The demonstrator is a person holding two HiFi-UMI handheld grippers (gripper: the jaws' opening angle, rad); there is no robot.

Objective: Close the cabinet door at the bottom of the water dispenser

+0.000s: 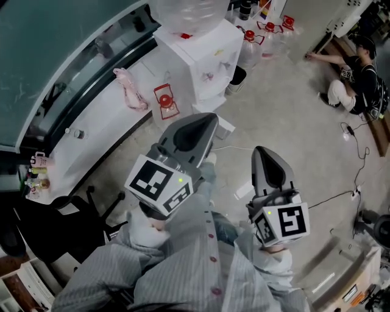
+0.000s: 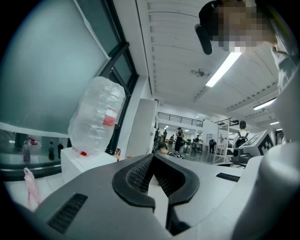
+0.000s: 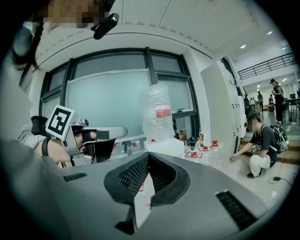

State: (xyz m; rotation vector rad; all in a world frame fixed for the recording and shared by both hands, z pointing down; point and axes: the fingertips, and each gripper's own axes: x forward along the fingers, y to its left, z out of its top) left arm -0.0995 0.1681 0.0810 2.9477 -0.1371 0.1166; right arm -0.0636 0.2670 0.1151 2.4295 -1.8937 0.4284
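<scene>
The white water dispenser [image 1: 204,52] stands by the window wall with a clear upturned bottle [image 1: 186,13] on top. At its foot a white panel [image 1: 224,126], which seems to be the cabinet door, sticks out toward me, partly hidden behind the left gripper. Both grippers are held out in front of me, short of the dispenser. The left gripper [image 1: 209,117] points at the dispenser's base and the right gripper [image 1: 261,151] hangs beside it, further right. Each is shut and holds nothing. The dispenser [image 2: 86,161] and bottle [image 2: 96,117] show left of the left gripper [image 2: 154,157]. The dispenser [image 3: 166,146] lies ahead of the right gripper [image 3: 149,154].
Several empty bottles with red caps [image 1: 268,29] and a black bin [image 1: 237,74] stand right of the dispenser. A red-capped bottle [image 1: 166,101] and a pink cloth [image 1: 131,88] lie left of it. A person [image 1: 356,79] sits on the floor at right, near cables [image 1: 359,152].
</scene>
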